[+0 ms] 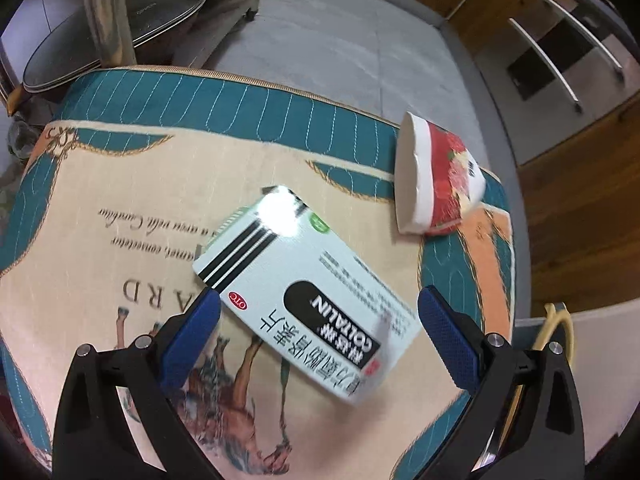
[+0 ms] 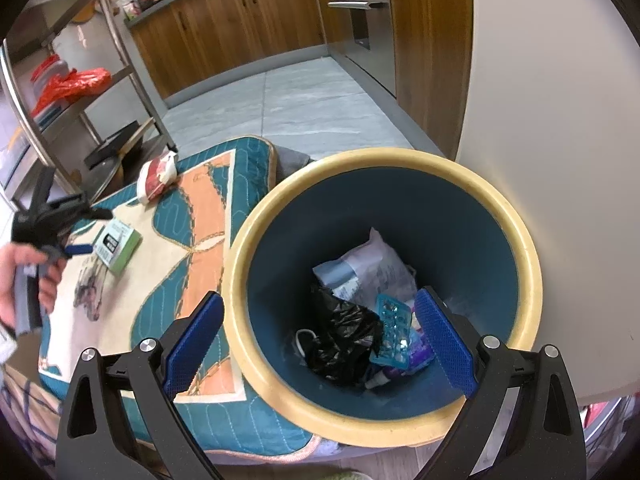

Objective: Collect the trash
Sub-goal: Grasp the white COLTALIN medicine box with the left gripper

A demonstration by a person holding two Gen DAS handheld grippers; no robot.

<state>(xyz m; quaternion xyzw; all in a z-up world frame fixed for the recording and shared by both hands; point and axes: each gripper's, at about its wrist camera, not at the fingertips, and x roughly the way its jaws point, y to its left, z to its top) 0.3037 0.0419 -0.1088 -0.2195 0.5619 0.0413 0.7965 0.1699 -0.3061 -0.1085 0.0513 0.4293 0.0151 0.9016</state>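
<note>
A pale green medicine box (image 1: 304,284) marked COLTALIN lies flat on the patterned quilted cloth (image 1: 100,208). My left gripper (image 1: 320,320) is open, its blue pads (image 1: 192,336) either side of the box's near end, not gripping it. A red and white paper cup (image 1: 436,184) lies on its side at the cloth's far right edge. My right gripper (image 2: 320,320) is open and empty over a blue bin (image 2: 496,220) with a cream rim, holding a black bag (image 2: 340,340), a blister pack (image 2: 394,332) and wrappers. The right wrist view also shows the box (image 2: 118,246), the cup (image 2: 156,176) and the left gripper (image 2: 84,232).
A metal rack (image 2: 80,92) with pans and red bags stands beyond the cloth. Wooden kitchen cabinets (image 2: 240,24) and an oven line the far wall. A white rounded surface (image 2: 552,160) is right of the bin. Grey tiled floor lies between.
</note>
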